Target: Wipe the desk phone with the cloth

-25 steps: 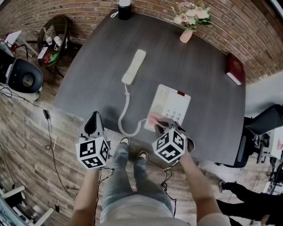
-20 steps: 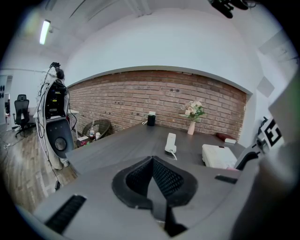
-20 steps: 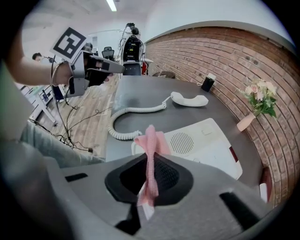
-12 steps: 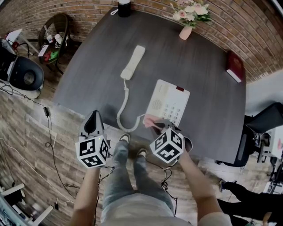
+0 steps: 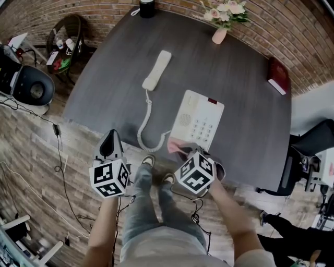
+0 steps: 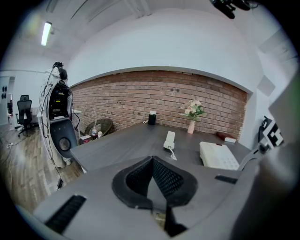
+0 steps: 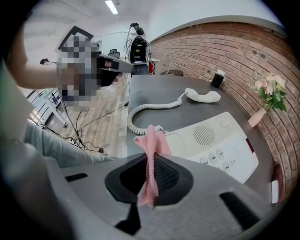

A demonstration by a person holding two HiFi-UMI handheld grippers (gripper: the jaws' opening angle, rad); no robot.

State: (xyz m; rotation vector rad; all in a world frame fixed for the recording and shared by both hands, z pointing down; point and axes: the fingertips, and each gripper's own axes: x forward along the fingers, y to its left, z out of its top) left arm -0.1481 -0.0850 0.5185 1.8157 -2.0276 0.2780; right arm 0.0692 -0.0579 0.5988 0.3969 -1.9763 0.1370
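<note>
A white desk phone base [image 5: 198, 120] [image 7: 220, 146] lies on the dark table [image 5: 235, 78], its handset [image 5: 157, 70] [image 7: 201, 96] off the cradle to the left on a coiled cord [image 5: 143, 133]. My right gripper [image 5: 189, 148] [image 7: 151, 176] is shut on a pink cloth [image 5: 176, 146] [image 7: 151, 161] at the phone's near corner. My left gripper [image 5: 108, 148] [image 6: 153, 185] is shut, holds nothing, and hangs off the table's near left edge. The phone base [image 6: 218, 155] and handset [image 6: 169, 140] lie far ahead in the left gripper view.
A vase of flowers [image 5: 223, 18] and a black cylinder [image 5: 147, 8] stand at the table's far edge. A dark red book [image 5: 278, 75] lies at the right. A wicker basket [image 5: 65, 39] and a round black device [image 5: 28, 88] sit on the floor at the left.
The right gripper with the cloth has drawn slightly toward the near edge of the phone. The left gripper has stayed in place.
</note>
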